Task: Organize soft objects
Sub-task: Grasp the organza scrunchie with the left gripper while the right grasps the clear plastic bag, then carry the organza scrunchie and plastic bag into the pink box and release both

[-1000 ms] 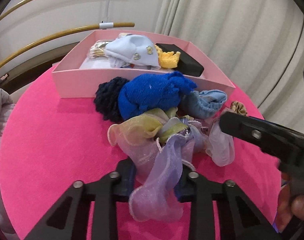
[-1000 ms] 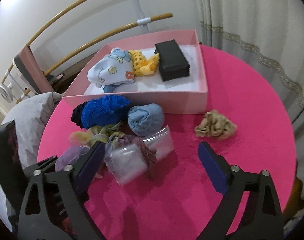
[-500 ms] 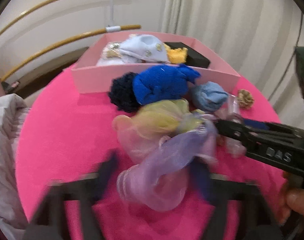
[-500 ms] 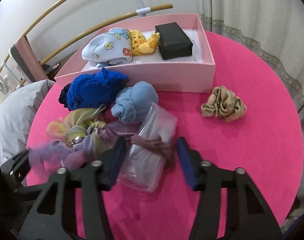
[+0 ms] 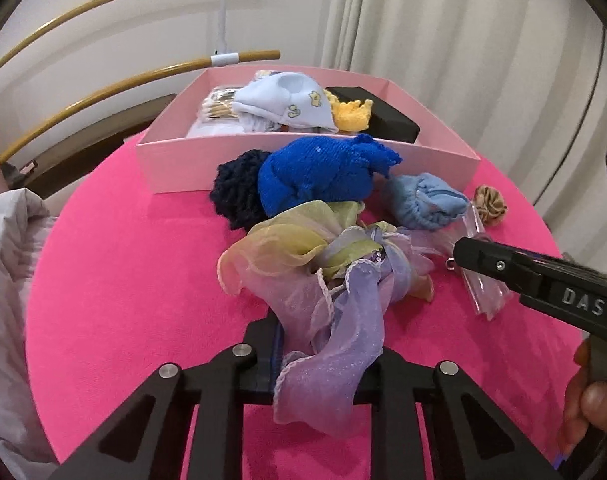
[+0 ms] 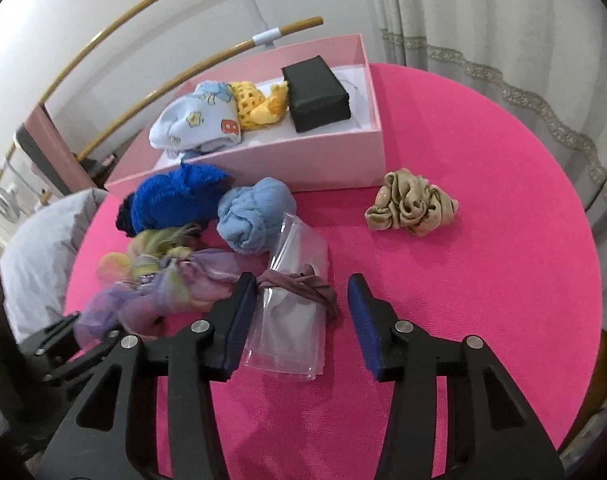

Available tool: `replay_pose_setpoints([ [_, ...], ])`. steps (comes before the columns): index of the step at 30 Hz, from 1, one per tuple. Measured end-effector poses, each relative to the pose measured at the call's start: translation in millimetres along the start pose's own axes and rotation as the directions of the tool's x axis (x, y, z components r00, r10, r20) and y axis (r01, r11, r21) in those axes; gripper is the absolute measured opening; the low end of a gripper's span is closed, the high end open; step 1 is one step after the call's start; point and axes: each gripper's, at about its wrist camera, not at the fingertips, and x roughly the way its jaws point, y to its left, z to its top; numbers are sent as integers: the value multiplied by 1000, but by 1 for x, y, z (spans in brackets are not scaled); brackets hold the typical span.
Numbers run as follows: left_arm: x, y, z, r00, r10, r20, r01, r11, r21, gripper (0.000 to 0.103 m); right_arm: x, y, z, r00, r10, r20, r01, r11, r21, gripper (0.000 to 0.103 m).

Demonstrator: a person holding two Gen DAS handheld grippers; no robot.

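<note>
The left gripper (image 5: 323,356) is closing its jaws on the trailing end of a sheer lilac and yellow organza scarf (image 5: 323,276), and the fabric is sitting pinched between them, spilling out over the near side. The rest of the scarf is lying bunched on the round pink table (image 5: 123,280), just in front of a royal blue knitted item (image 5: 319,172) and a navy knitted item (image 5: 235,192), which are resting side by side against the front wall of the pink box (image 5: 175,168).

The right gripper (image 6: 299,312) is standing part-way open astride a clear plastic bag (image 6: 291,312) bound round the middle with a mauve band (image 6: 299,284). Its left finger (image 6: 239,312) is touching the edge of the bag; the right finger is standing clear of it, so the bag is not being squeezed. A hand (image 5: 591,404) is showing at the edge of the left view, holding the right gripper's handle.

A light blue rolled sock (image 6: 255,216) is lying just behind the bag. A beige scrunchie (image 6: 413,208) is lying well apart to the right, near the box's corner.

Inside the box, a printed baby hat (image 6: 199,124), a yellow crocheted piece (image 6: 259,106) and a black block (image 6: 315,92) are sitting in a row, touching one another.
</note>
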Motion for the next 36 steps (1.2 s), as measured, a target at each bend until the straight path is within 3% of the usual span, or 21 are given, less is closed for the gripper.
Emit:
replay_pose_setpoints([
  [1, -2, -1, 0, 1000, 11, 1, -11, 1000, 7, 21, 3, 4, -1, 1000, -12, -13, 12, 1000, -23, 44],
  [3, 0, -4, 2, 999, 45, 9, -45, 999, 27, 38, 11, 11, -2, 999, -37, -18, 36, 998, -50, 44],
  [4, 0, -5, 5, 998, 66, 18, -67, 997, 28, 62, 13, 14, -1, 998, -62, -5, 61, 996, -68, 44],
  [5, 1, -6, 6, 996, 80, 31, -81, 996, 27, 79, 15, 16, 0, 997, -77, 2, 77, 994, -77, 42],
  [6, 1, -7, 7, 996, 80, 47, -81, 996, 22, 78, 17, 18, 2, 996, -89, 5, 89, 992, -86, 40],
  [7, 2, -7, 8, 998, 54, 43, -55, 998, 13, 66, 18, 19, 2, 995, -100, 8, 100, 990, -101, 38],
  [8, 6, -7, 9, 999, 24, 27, -24, 1000, 4, 33, 18, 20, 2, 995, -102, 7, 103, 988, -112, 37],
  [9, 10, -7, 9, 1000, 3, -5, -3, 1000, -4, 21, 17, 21, 1, 995, -102, 6, 102, 987, -121, 36],
  [13, 3, -6, 2, 1000, -22, 5, 22, 1000, 5, 9, 6, 15, -6, 996, -86, -1, 86, 990, -110, 35],
  [22, -37, 14, -18, 999, -14, 34, 15, 1000, -17, 7, -26, -3, -21, 999, -38, 6, 39, 997, -66, 35],
  [36, -108, 20, -28, 990, 49, 132, -46, 999, -27, 7, -59, 31, -24, 998, 0, 60, 8, 991, -134, 35],
])
